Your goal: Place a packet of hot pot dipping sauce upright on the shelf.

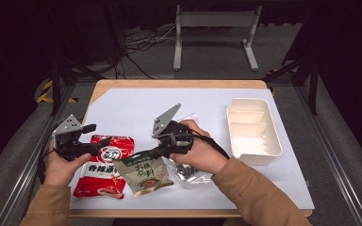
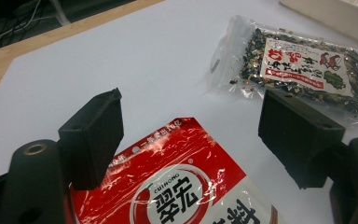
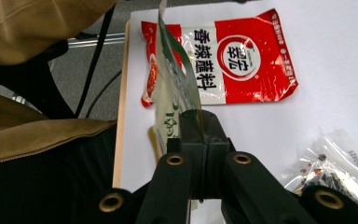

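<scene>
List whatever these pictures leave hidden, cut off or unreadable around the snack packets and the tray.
- Green packet: the right gripper view sees it nearly edge-on in the right gripper, so its front print is unreadable.
- Red packet: the left gripper view's bottom edge cuts its lower part off.
- Clear seed packet: in the high view the right hand covers its middle.
- White tray: its compartment floors are too washed out to check.

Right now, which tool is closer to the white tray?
The right tool. It sits mid-table, clamped on the green packet, with the white tray off to its right. The left tool hangs open over the red packet at the far left.
</scene>
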`<action>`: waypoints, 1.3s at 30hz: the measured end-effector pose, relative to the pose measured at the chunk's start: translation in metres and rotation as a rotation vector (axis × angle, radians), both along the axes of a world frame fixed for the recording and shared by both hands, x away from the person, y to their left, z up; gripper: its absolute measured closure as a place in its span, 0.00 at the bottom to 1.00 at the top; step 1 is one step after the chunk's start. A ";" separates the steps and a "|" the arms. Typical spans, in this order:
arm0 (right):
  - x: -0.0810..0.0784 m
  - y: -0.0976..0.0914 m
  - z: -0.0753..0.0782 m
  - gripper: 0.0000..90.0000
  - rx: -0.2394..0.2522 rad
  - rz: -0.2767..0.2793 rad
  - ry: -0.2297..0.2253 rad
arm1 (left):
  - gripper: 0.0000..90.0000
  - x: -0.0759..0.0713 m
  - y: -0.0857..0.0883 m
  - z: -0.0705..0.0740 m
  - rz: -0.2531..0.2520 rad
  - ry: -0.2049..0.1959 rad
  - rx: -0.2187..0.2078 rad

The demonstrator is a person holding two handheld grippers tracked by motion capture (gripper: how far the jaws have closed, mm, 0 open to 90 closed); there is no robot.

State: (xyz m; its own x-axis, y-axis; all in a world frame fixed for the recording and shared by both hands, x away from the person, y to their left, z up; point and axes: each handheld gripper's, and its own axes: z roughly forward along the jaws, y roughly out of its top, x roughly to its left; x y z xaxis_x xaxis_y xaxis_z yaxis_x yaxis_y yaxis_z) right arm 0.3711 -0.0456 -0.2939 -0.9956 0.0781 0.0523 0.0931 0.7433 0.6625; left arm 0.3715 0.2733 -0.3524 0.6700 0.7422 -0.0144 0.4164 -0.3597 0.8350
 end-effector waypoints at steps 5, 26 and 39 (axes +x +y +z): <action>-0.004 -0.003 0.006 1.00 0.008 0.004 -0.016 | 0.25 0.000 0.000 0.000 0.000 0.000 0.000; -0.007 -0.041 0.044 1.00 0.054 -0.076 -0.141 | 0.25 0.000 0.000 0.000 0.005 0.005 -0.004; 0.006 -0.074 0.059 1.00 0.064 -0.148 -0.197 | 0.25 0.001 0.001 -0.001 0.008 0.007 -0.003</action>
